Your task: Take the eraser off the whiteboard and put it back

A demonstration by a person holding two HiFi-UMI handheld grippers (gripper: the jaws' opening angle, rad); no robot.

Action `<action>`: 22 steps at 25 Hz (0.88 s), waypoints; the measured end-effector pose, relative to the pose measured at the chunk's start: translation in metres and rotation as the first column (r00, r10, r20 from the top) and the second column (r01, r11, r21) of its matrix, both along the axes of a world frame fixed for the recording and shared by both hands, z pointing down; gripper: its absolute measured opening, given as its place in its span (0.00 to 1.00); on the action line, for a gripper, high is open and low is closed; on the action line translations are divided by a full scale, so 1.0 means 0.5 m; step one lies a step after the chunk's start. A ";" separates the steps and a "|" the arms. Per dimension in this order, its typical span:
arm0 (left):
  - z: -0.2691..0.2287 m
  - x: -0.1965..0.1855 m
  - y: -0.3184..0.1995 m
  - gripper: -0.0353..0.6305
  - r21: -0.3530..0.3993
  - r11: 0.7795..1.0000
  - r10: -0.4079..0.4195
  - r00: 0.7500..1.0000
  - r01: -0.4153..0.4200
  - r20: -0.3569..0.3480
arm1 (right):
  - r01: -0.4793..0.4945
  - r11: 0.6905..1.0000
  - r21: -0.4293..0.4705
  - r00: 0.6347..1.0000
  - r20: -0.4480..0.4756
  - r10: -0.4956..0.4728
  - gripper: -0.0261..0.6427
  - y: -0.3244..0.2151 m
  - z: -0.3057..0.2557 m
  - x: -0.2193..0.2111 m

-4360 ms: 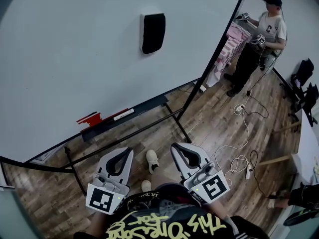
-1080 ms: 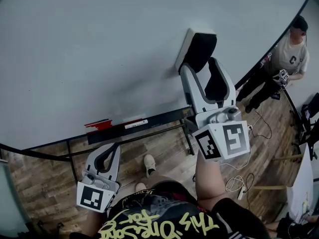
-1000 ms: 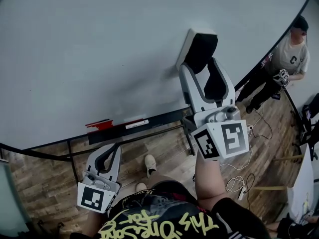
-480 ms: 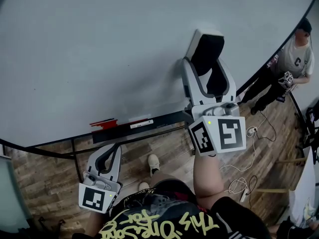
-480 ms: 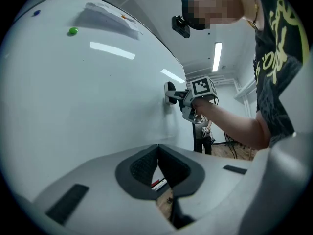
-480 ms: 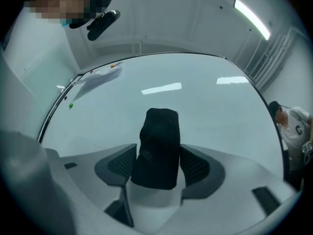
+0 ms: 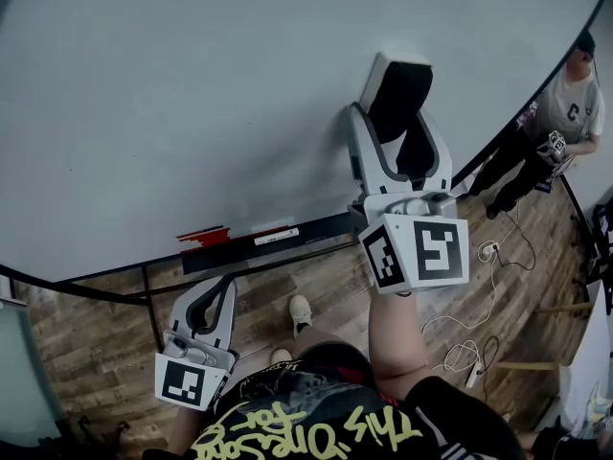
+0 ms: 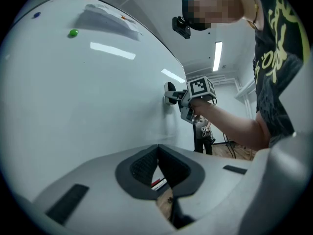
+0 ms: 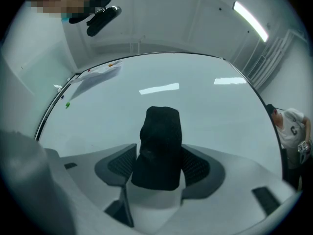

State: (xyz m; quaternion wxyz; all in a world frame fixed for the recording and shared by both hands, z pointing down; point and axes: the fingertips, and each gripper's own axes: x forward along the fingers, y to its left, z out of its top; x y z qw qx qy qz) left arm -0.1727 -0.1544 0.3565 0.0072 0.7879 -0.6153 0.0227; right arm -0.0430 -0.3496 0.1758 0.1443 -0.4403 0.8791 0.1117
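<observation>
**Fingers [image 9: 195, 168] of the right gripper [image 9: 159, 168] clamped on the black block eraser [image 9: 159, 146]**

Both ribbed pads pressed the eraser's flanks along its lower half, and its top rose past the fingertips. Beyond them its back lay flat against the glossy white whiteboard [image 7: 192, 94]. The grip from below probably served to peel it straight off. Far beneath those fingers the left gripper [image 8: 157, 151] hung idle, pads pressed together on nothing. It sat below the dark marker tray [image 7: 326, 228], likely kept clear of the work.

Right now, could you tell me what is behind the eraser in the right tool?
The whiteboard lies behind the eraser gripped by the right tool. The patch directly behind it is covered.
</observation>
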 end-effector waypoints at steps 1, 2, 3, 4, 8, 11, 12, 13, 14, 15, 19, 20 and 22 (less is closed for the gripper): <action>0.000 -0.001 0.002 0.06 -0.001 1.000 -0.001 1.000 0.001 0.001 | -0.005 1.000 -0.002 1.000 0.004 0.005 0.43 -0.001 0.000 -0.001; -0.001 -0.001 0.004 0.06 0.000 1.000 -0.002 1.000 0.002 0.002 | -0.012 1.000 -0.001 1.000 0.006 0.012 0.43 -0.002 0.000 -0.002; -0.001 -0.002 0.006 0.06 -0.001 1.000 -0.004 1.000 0.004 0.002 | -0.019 1.000 0.001 1.000 0.008 0.019 0.43 -0.002 -0.001 -0.002; -0.002 -0.003 0.008 0.06 -0.001 1.000 -0.006 1.000 0.006 0.002 | -0.025 1.000 0.003 1.000 0.010 0.025 0.43 -0.003 -0.002 -0.002; -0.001 -0.009 0.013 0.06 -0.002 1.000 -0.010 1.000 0.010 0.003 | -0.033 0.999 0.003 0.999 0.020 0.033 0.43 -0.006 -0.003 -0.003; 0.001 -0.009 0.014 0.06 -0.002 1.000 -0.008 1.000 0.008 0.004 | -0.019 1.000 -0.002 0.999 0.032 0.019 0.43 -0.007 -0.001 -0.003; 0.001 -0.008 0.013 0.06 -0.001 1.000 -0.005 1.000 0.005 0.005 | -0.013 1.000 -0.005 0.999 0.036 0.014 0.43 -0.007 -0.001 -0.002; 0.000 -0.007 0.013 0.06 0.001 1.000 -0.002 1.000 0.002 0.006 | -0.008 1.000 -0.008 0.999 0.041 0.008 0.43 -0.008 0.000 -0.001; 0.000 -0.006 0.012 0.06 0.002 1.000 0.000 1.000 0.000 0.006 | -0.003 1.000 -0.010 0.999 0.045 0.004 0.43 -0.008 0.000 0.000; -0.001 -0.006 0.012 0.06 0.002 1.000 0.001 1.000 -0.001 0.007 | 0.001 1.000 -0.012 0.999 0.048 0.000 0.43 -0.008 0.001 0.001; -0.003 -0.009 0.015 0.06 0.003 1.000 0.000 1.000 0.000 0.010 | 0.012 1.000 -0.019 0.999 0.051 -0.011 0.43 -0.009 0.000 0.000; -0.003 -0.011 0.017 0.06 0.002 1.000 -0.002 1.000 0.002 0.012 | 0.015 1.000 -0.020 0.999 0.053 -0.014 0.43 -0.008 -0.001 0.000; -0.005 -0.013 0.019 0.06 0.002 1.000 -0.001 1.000 0.001 0.014 | 0.024 0.999 -0.024 0.998 0.060 -0.022 0.43 -0.007 -0.002 0.001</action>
